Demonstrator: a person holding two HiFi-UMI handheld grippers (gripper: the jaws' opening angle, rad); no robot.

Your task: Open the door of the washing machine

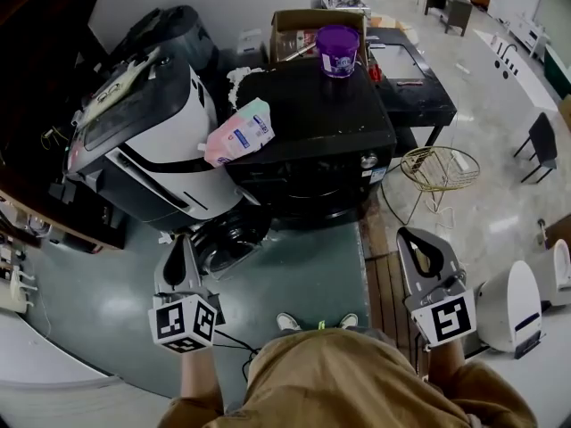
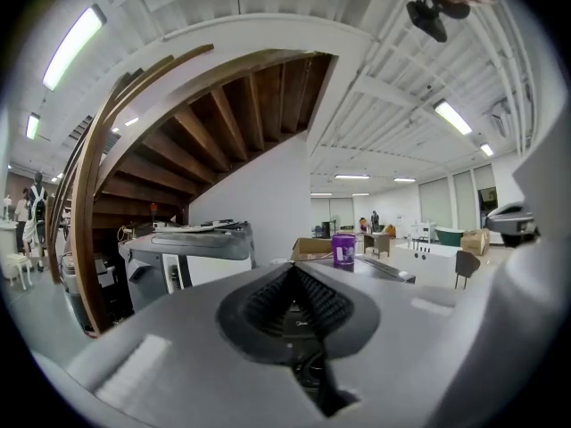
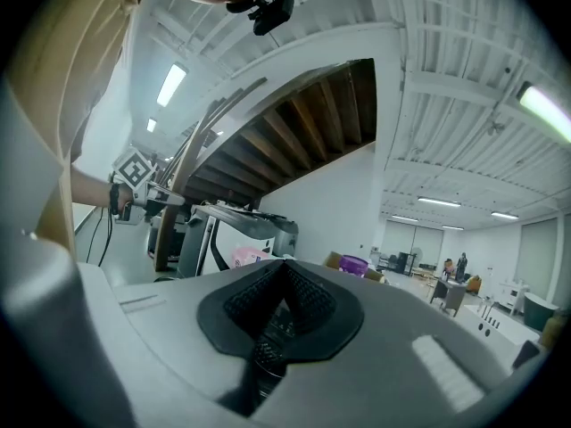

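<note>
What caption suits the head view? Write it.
Shut and empty, the left gripper and right gripper hover before a washing machine bearing a purple tub and pink pouch.

You have a bright room: long ceiling lamps [image 2: 76,45] shine down, and the pale floor [image 1: 486,78] to the right of the washing machine [image 1: 312,123] glares white. The corner to the left of the washing machine sits in deep shadow. All your pictures bend at the edges, both gripper views have black corners, and whatever is closest to those cameras looks soft and blurry.
</note>
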